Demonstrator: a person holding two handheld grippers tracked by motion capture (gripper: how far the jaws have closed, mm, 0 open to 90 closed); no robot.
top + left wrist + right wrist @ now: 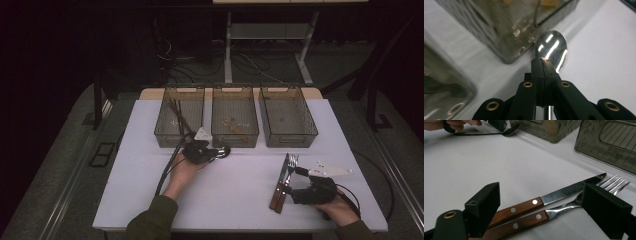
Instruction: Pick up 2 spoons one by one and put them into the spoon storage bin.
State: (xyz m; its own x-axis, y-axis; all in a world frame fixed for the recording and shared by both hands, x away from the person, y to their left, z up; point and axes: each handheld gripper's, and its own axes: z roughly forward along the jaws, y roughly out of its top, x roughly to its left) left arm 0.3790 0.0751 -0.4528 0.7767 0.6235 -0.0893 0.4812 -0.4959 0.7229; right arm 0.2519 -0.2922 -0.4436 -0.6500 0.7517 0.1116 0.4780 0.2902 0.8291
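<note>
The left hand-held gripper is clamping a shiny, rounded stainless-steel spoon by the neck, its jaws pressed together around the metal. The bowl of the spoon is sticking out just beyond the fingertips, close to the near wall of the middle smoky translucent plastic bin, which is standing directly ahead of this gripper on the white desk.

The spoon is looking light, stiff and slick; the polished metal is likely to pivot or slide in a narrow pinch, so a grip on the flatter neck or handle, as now, seems safest.

The right hand-held gripper is resting with its jaws standing wide apart, holding nothing. Between and just past its jaws are lying a wooden-handled steel knife with rivets and a matching wooden-handled steel fork, side by side and touching. Their wooden handles are offering the better purchase, being less slippery than the blades.

No brand, label or writing is readable anywhere.
</note>
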